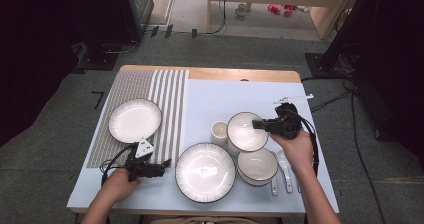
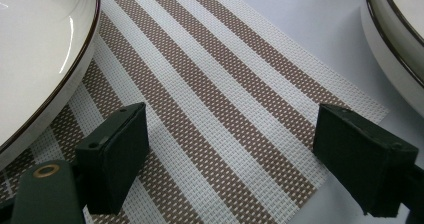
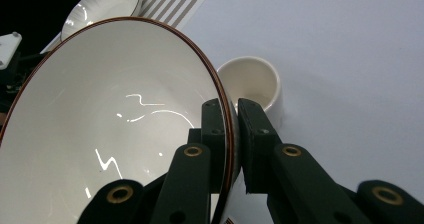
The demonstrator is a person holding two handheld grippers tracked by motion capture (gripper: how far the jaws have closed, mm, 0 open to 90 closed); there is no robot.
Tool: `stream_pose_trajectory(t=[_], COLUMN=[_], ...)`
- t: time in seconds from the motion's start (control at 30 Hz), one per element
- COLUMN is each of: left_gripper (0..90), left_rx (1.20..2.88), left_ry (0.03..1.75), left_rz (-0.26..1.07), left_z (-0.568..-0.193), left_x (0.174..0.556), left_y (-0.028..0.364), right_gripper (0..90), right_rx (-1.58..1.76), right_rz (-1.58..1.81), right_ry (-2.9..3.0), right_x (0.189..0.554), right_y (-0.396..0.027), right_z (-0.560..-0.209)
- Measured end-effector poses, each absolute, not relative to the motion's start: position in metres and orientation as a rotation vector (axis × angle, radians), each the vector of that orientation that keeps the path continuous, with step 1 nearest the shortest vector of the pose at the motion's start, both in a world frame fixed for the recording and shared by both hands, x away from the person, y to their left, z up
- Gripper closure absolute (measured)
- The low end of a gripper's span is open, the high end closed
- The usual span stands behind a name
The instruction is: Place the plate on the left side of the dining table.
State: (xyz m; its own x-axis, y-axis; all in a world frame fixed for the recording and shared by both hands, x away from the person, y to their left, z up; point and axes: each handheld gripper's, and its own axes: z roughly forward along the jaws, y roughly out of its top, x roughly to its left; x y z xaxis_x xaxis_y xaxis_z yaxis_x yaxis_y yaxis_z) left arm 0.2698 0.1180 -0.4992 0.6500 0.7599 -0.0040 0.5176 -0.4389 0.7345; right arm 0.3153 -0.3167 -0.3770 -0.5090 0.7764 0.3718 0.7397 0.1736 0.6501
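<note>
Now right gripper (image 3: 230, 134) jaws pinch unmarked bowl (image 3: 100, 129) rim.

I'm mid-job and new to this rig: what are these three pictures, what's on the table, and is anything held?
A person works with a hand-held two-jaw gripper in each hand. The high view looks down on the table; each gripper view looks along that gripper's own black jaws. The right gripper is shut on the rim of a white bowl, lifted and tilted, beside a small cup. The left gripper is open over the striped placemat, holding nothing. Also there: a plate on the mat, a larger plate, another bowl and spoons.
</note>
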Motion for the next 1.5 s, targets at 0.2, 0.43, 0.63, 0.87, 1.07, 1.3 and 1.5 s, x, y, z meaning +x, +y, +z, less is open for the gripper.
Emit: stream_pose_trajectory(t=[0.2, 0.43, 0.63, 0.87, 1.07, 1.3, 1.5], left_gripper=[14.7, 14.7, 14.7, 14.7, 14.7, 14.7, 14.7], left_rx=[2.141, 2.143, 2.143, 2.143, 2.143, 2.143, 2.142], left_ry=[0.986, 0.985, 0.985, 0.985, 0.986, 0.986, 0.986], left_rz=[0.427, 0.427, 0.427, 0.427, 0.428, 0.427, 0.427], left_z=[-0.499, -0.499, -0.499, -0.499, -0.499, -0.499, -0.499], left_x=[0.27, 0.27, 0.27, 0.27, 0.27, 0.27, 0.27], left_y=[0.118, 0.118, 0.118, 0.118, 0.118, 0.118, 0.118], right_gripper=[83.0, 83.1, 83.0, 83.0, 83.0, 83.0, 83.0], right_rx=[1.536, 1.554, 1.551, 1.574, 1.593, 1.607, 1.598], right_rz=[1.264, 1.267, 1.268, 1.258, 1.264, 1.267, 1.268], right_ry=[2.388, 2.39, 2.392, 2.389, 2.382, 2.387, 2.405], right_x=[0.32, 0.325, 0.329, 0.332, 0.336, 0.339, 0.342], right_y=[-0.31, -0.303, -0.299, -0.295, -0.293, -0.286, -0.277], right_z=[-0.377, -0.378, -0.378, -0.379, -0.379, -0.379, -0.379])
